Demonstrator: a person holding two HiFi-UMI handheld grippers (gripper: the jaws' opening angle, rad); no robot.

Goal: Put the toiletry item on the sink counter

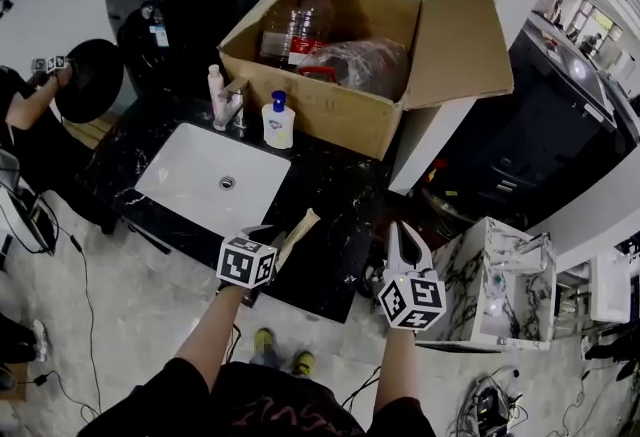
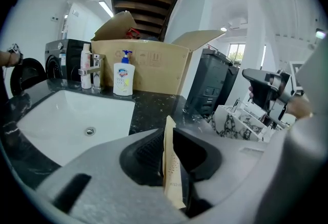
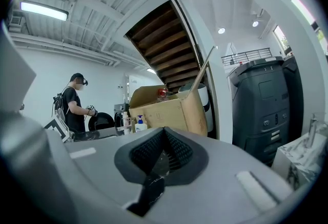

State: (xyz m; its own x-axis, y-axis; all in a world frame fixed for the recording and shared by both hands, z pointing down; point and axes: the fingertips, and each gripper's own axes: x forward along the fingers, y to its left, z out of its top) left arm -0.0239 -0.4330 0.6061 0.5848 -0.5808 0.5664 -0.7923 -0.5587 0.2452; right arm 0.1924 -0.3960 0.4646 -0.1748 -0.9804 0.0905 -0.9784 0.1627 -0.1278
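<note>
Here, the left gripper [image 2: 168, 141] had its fingers [image 2: 148, 154] clamped on the thin beige sachet [image 2: 172, 177], held edgewise between them, probably for setting down on the black worktop [image 2: 154, 107] ahead, while the right gripper [image 3: 163, 138], fingers pressed together on nothing, hung alongside.

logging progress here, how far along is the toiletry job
Partly done at most: a hand soap pump bottle already stands on the black sink counter. In hand: the left claw pinches a thin beige packet. Left: setting it down on the counter and letting go.
</note>
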